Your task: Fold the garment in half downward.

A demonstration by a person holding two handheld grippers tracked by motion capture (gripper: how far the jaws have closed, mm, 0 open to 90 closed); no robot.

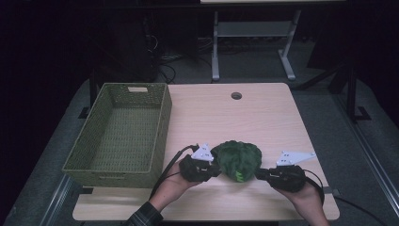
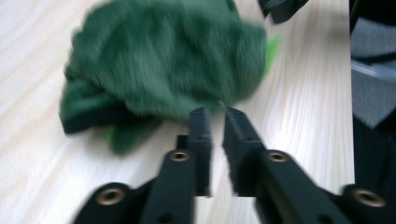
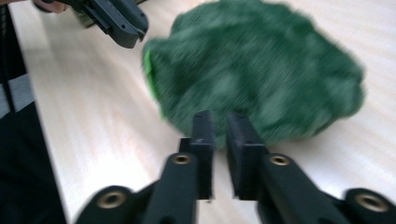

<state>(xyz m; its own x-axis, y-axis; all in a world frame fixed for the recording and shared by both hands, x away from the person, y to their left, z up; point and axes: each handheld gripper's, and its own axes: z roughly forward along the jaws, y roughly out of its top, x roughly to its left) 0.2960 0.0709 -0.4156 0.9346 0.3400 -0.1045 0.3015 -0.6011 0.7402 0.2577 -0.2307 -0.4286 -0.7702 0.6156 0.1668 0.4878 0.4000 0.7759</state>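
Between left gripper point(image 1: 215, 165) and right gripper point(image 1: 259, 173), green plush toy point(image 1: 237, 159).

The person is wearing a dark plaid sleeve point(image 1: 147, 216). Both grippers are showing black jaws with brass-coloured screws, grey three-cornered plates and trailing black cables.

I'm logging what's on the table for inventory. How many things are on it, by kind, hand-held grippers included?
Green fuzzy cloth bundle: 1
Green woven basket: 1
Hand-held grippers: 2, the left gripper and the right gripper, one on each side of the bundle, jaws nearly closed
Total: 4
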